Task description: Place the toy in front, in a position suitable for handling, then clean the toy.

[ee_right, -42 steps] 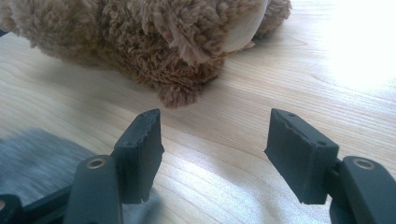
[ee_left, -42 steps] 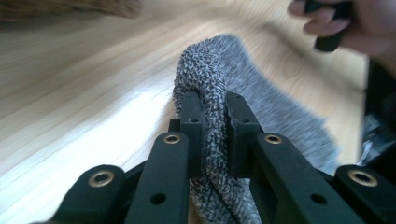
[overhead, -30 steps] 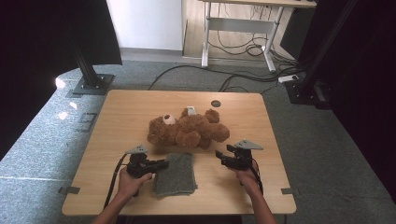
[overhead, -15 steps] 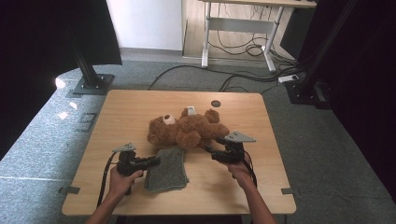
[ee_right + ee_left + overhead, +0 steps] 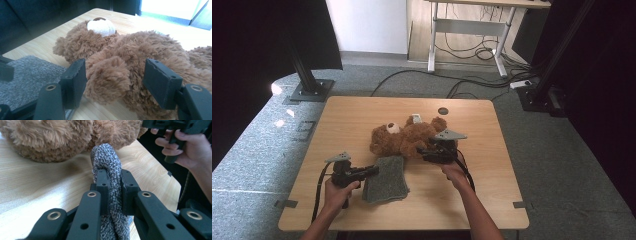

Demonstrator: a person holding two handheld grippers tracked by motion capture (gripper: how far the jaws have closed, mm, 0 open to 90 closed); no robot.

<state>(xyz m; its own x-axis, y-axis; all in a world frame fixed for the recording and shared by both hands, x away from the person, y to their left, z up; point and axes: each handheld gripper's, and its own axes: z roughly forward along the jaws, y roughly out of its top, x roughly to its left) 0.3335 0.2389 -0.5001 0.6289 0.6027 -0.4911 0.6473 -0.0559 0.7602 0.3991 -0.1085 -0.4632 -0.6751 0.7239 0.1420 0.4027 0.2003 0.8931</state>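
Observation:
A brown teddy bear (image 5: 404,140) lies on its back in the middle of the wooden table (image 5: 357,115). A grey knitted cloth (image 5: 387,181) lies just in front of it. My left gripper (image 5: 373,170) is shut on the cloth's left edge. In the left gripper view a fold of the cloth (image 5: 107,160) is pinched between the pads of the left gripper (image 5: 113,177), with the bear (image 5: 62,137) beyond. My right gripper (image 5: 421,152) stands open at the bear's near side. In the right gripper view a furry limb (image 5: 110,77) sits between the wide jaws of the right gripper (image 5: 115,82), with the cloth (image 5: 27,75) to the left.
A small black disc (image 5: 442,111) lies on the table behind the bear. Black stand bases (image 5: 309,91) and cables (image 5: 472,82) are on the carpet beyond the table. The hand on the right gripper (image 5: 180,147) shows in the left gripper view.
My right gripper has moved away from the cloth's right side, up and forward to the bear. My left gripper has shifted a little left, still holding the cloth's edge.

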